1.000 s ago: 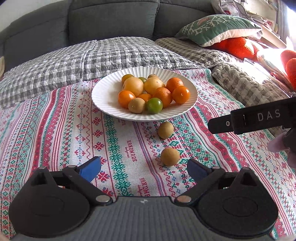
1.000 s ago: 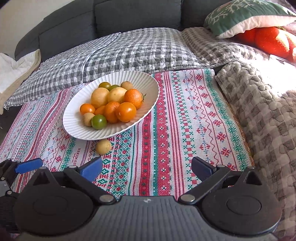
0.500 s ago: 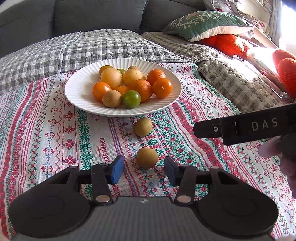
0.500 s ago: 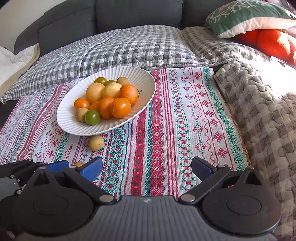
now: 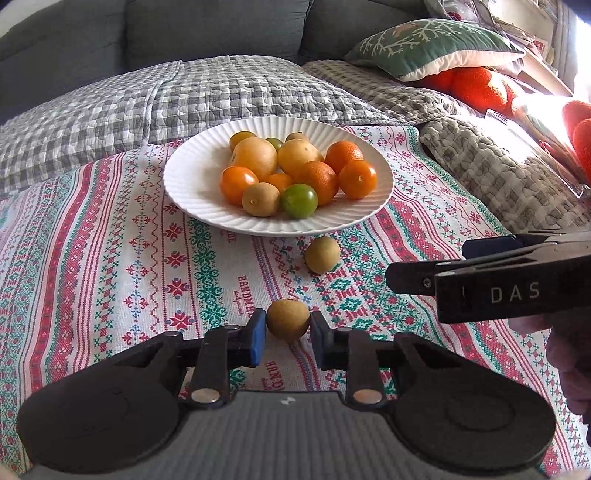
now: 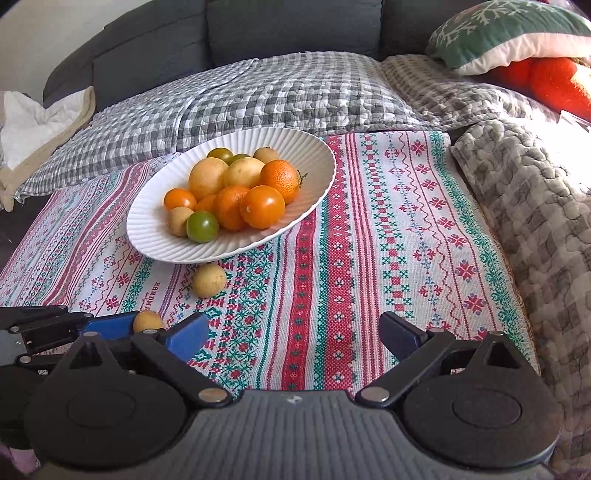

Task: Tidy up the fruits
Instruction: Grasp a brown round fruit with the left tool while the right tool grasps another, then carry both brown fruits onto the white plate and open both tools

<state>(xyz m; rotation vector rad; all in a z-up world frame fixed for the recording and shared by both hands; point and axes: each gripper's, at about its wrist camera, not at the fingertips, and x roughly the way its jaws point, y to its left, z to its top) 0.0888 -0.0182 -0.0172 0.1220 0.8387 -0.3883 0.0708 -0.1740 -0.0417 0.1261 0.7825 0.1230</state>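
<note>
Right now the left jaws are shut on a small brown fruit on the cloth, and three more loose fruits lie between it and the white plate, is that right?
Not three: only one loose fruit lies between the gripped brown fruit and the white plate, as the left wrist view shows. The left gripper is indeed shut on that fruit on the cloth.

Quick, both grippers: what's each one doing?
Left gripper: just closed on the small brown fruit.
Right gripper: open, holding nothing.

Grey sofa behind checked quilt; sunlight from the right
</note>
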